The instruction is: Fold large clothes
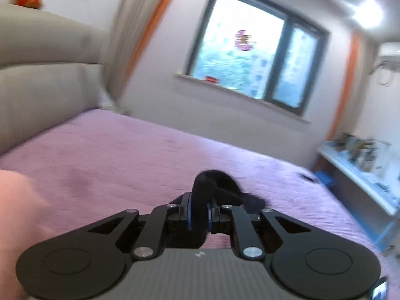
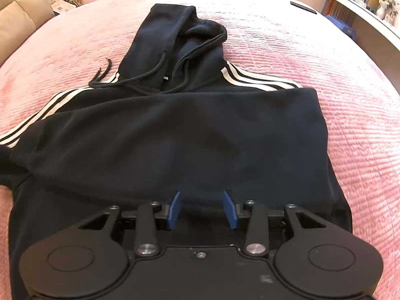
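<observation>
Hoodie [image 2: 175, 130] on pink bed [image 2: 337, 87].
Left gripper [image 1: 199, 212] pinches black fabric (lower centre); right gripper [image 2: 203, 207] gapes above hoodie, holding nothing.

Two fisheye views are shown, bent strongly at the edges and cut off by dark corners. The left wrist view is smeared by motion blur throughout; the window [image 1: 252, 50] is blown out to a white-blue glare, and a ceiling light [image 1: 368, 12] is flared into a bright patch. The bedspread [image 1: 125, 150] is tinted cool purple there. The right wrist view is sharper and warmly lit, the bedspread rendered pink, while folds in the dark hoodie [image 2: 175, 135] are nearly lost in blackness.
</observation>
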Demonstrator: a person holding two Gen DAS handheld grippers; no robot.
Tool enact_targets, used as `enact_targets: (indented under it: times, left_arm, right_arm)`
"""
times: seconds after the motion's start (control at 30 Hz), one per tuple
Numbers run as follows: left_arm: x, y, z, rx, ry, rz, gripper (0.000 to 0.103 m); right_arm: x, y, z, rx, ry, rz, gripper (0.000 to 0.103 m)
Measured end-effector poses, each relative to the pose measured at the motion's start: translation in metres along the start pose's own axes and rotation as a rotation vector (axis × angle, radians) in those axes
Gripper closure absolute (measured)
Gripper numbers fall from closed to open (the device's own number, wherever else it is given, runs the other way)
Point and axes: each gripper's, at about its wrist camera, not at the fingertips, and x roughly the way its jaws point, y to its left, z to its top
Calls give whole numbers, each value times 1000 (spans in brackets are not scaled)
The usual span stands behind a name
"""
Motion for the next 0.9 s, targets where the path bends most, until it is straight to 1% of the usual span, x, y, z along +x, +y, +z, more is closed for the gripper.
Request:
enact_targets:
  times: [0.07,0.13,0.27,0.33,0.37,0.4,0.43,0.47,0.5,0.6,0.63,0.67,0.7,0.73,0.77,0.8,0.9]
  left_arm:
    - [21,-39,-10,-28,3,-64,91]
    - [42,-72,-19,-70,22,-156,92]
    - [78,-145,-41,-123,82,-315,93]
    - [91,-181,-55,-104,113,-392,93]
    - [108,-191,-64,-85,138,-428,91]
    - [118,-204,-75,-55,186,-461,81]
    - [128,-215,-93,-27,241,-483,55]
    - [136,-220,-107,-1,297,-479,42]
    - [141,-220,-122,16,341,-454,30]
    - [145,-199,-162,53,460,-374,36]
    - [143,-188,-172,53,492,-344,36]
    - [139,-177,-182,48,522,-309,36]
    - [134,-164,-188,40,541,-282,36]
    - [122,-146,-199,27,557,-256,36]
    - [115,-132,-203,11,571,-227,36]
    - [108,-119,-203,-2,579,-201,36]
    - [96,-94,-204,-38,575,-137,36]
  right_arm:
    - [-6,-11,-5,12,0,12,55]
    - [-11,-24,-8,20,-3,15,55]
    - [-22,-60,-9,71,-14,12,55]
    - [-26,-74,-8,91,-26,7,55]
    - [-28,-80,-7,99,-34,10,55]
    - [-28,-85,-6,105,-39,16,55]
    - [-26,-89,-5,109,-41,24,55]
    - [-24,-92,-4,111,-41,33,55]
    - [-21,-93,-4,109,-40,42,55]
    - [-11,-98,-4,124,-32,75,54]
    - [-6,-100,-4,137,-25,97,50]
    - [-2,-102,-2,156,-19,122,44]
    - [3,-103,0,174,-17,152,40]
    - [7,-104,3,193,-22,190,35]
    - [12,-104,7,216,-27,219,31]
    - [17,-104,11,237,-30,232,29]
    - [34,-109,25,294,-52,215,28]
